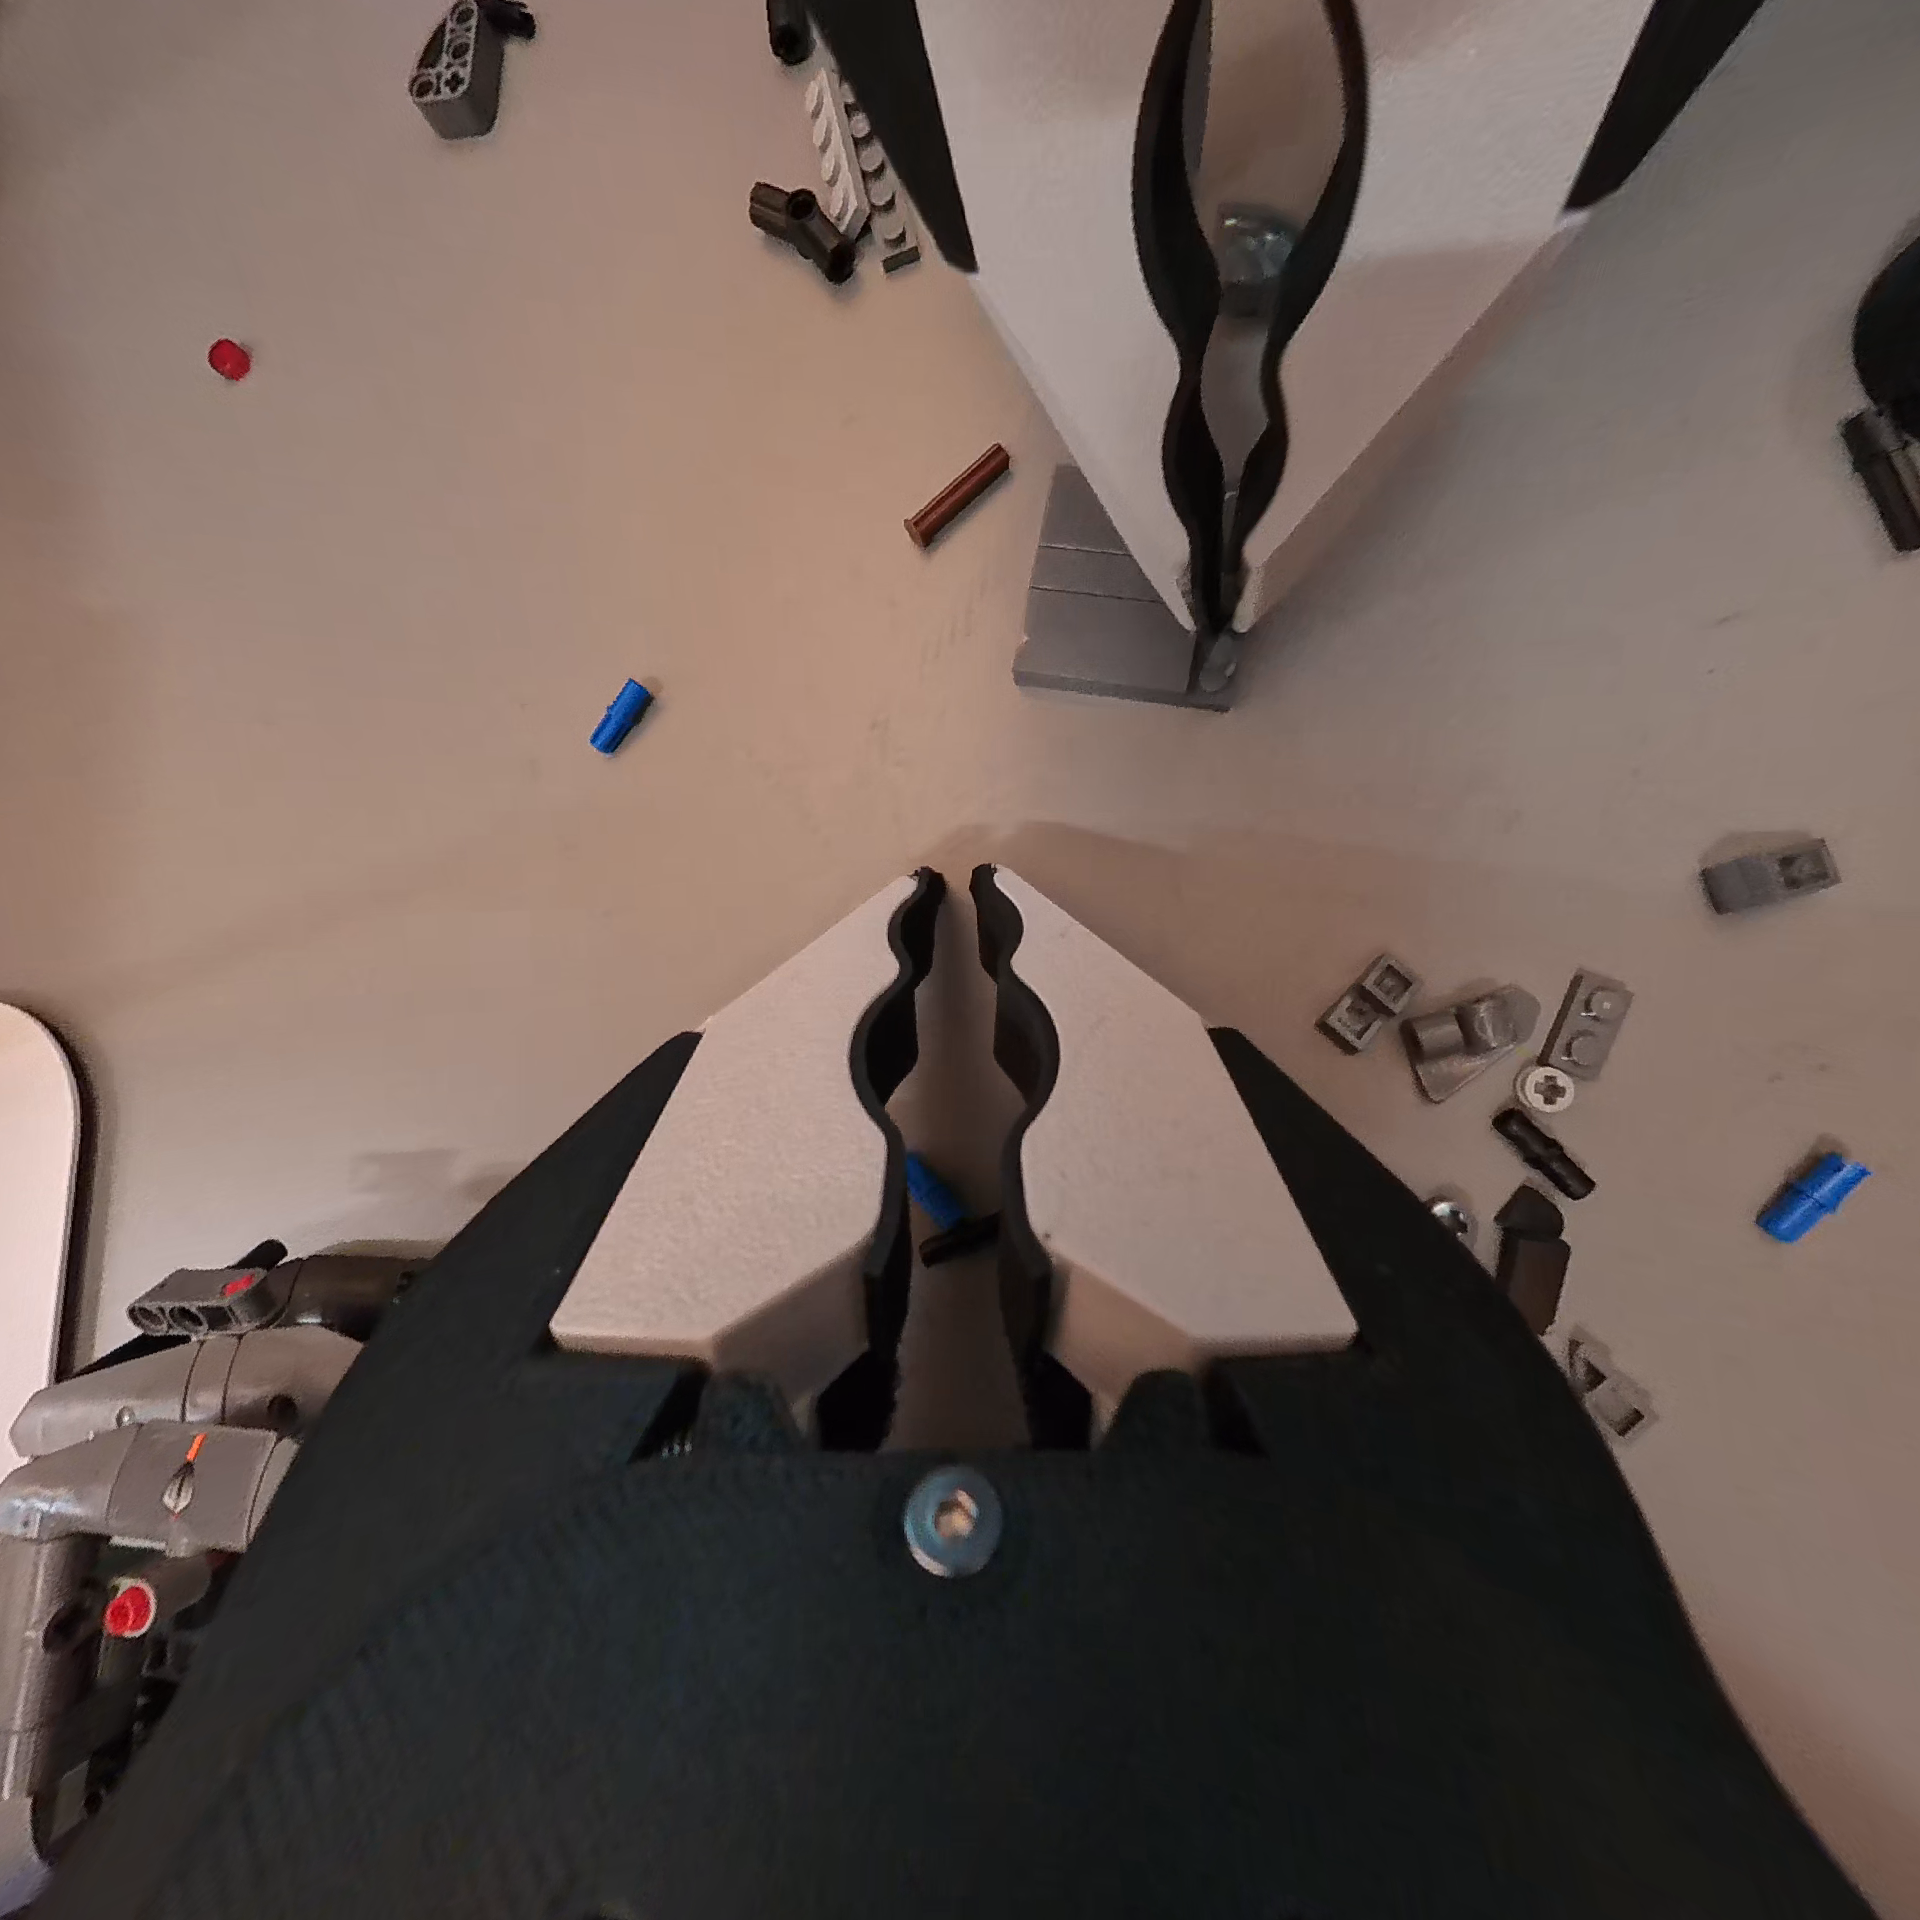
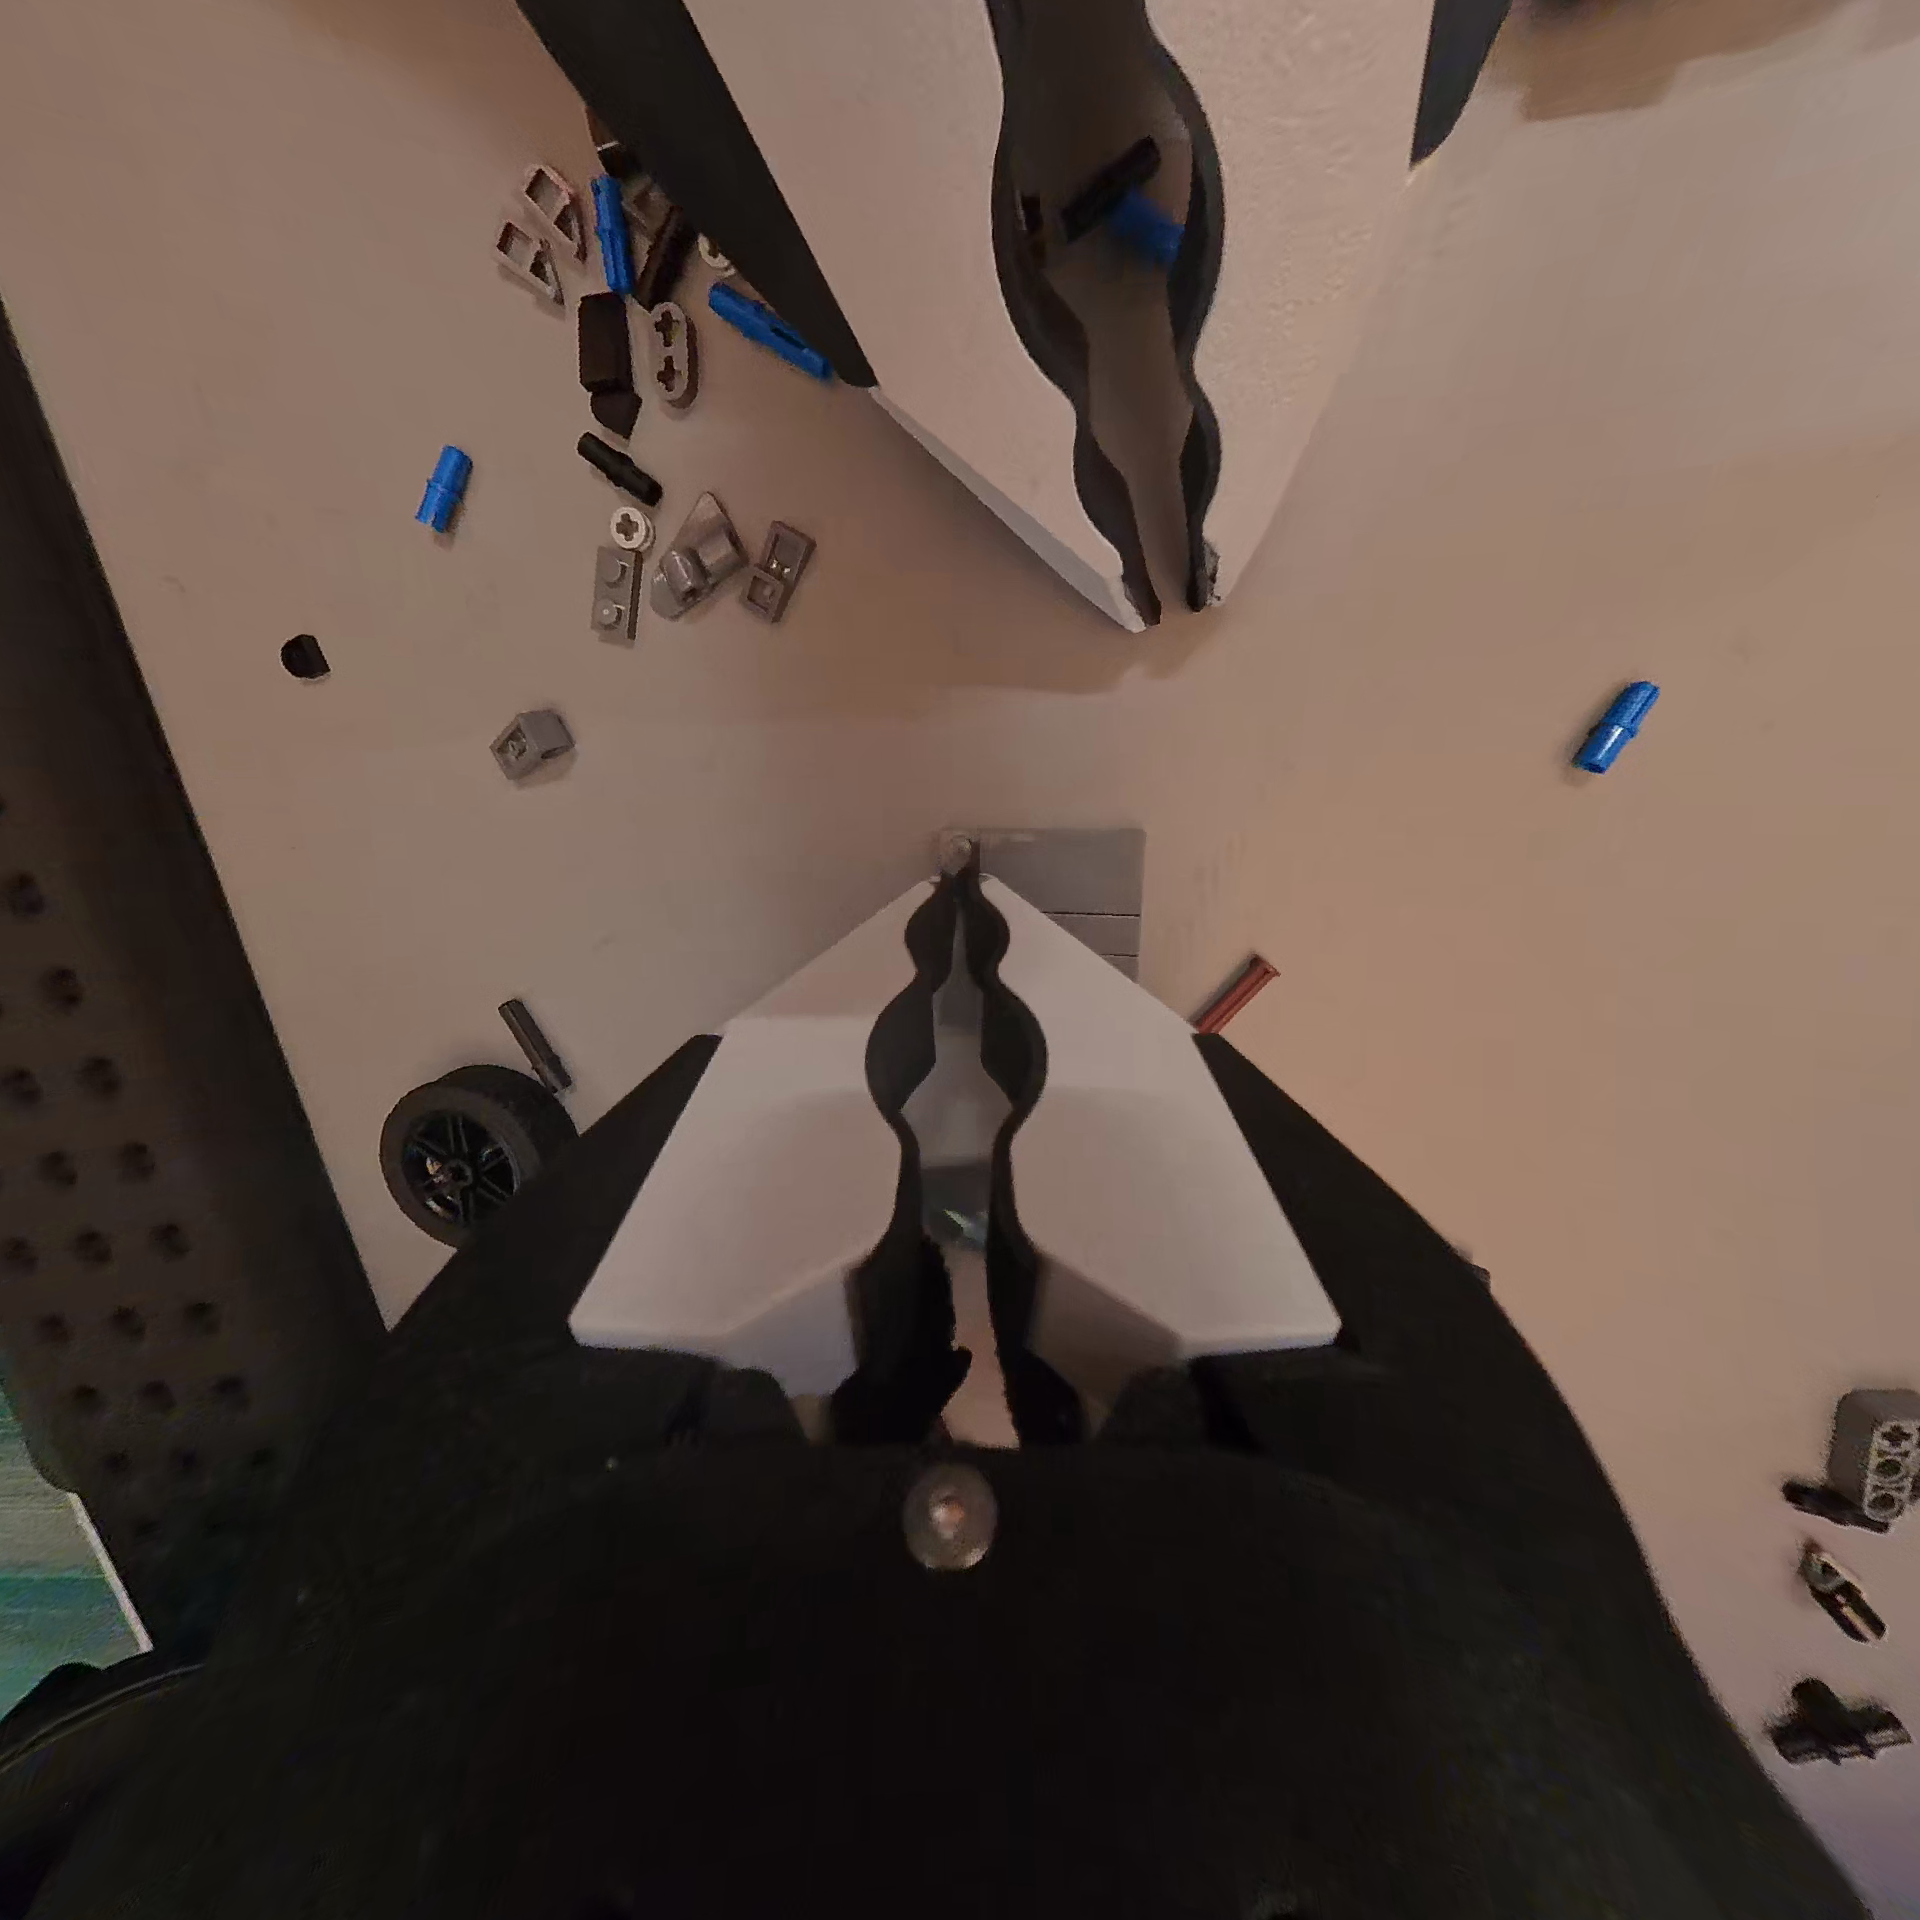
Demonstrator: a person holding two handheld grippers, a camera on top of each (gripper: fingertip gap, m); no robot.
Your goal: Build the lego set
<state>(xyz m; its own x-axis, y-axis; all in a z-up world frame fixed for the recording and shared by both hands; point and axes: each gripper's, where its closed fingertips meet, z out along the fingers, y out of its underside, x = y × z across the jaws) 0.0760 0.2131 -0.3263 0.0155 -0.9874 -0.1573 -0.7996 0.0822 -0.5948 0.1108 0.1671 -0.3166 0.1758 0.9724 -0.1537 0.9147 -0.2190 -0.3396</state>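
Clearly early going: from my left wrist view, the left gripper [image 1: 956,881] hovers with jaws slightly parted, empty, the part-built model [image 1: 135,1455] beside it. From the right, my right gripper [image 2: 956,883] pinches the grey plate [image 2: 1070,868] on the table [image 2: 1455,987]; loose pieces remain.

Hobby or lab workspace: pale counter [image 2: 1455,935] strewn with loose toy bricks [image 2: 686,561]; black perforated board [image 2: 94,1143] at 9 o'clock.

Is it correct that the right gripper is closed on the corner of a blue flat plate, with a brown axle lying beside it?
Not quite: the flat plate is grey, not blue, as the right wrist view shows. The right gripper is closed on its corner, and the brown axle lies beside it.
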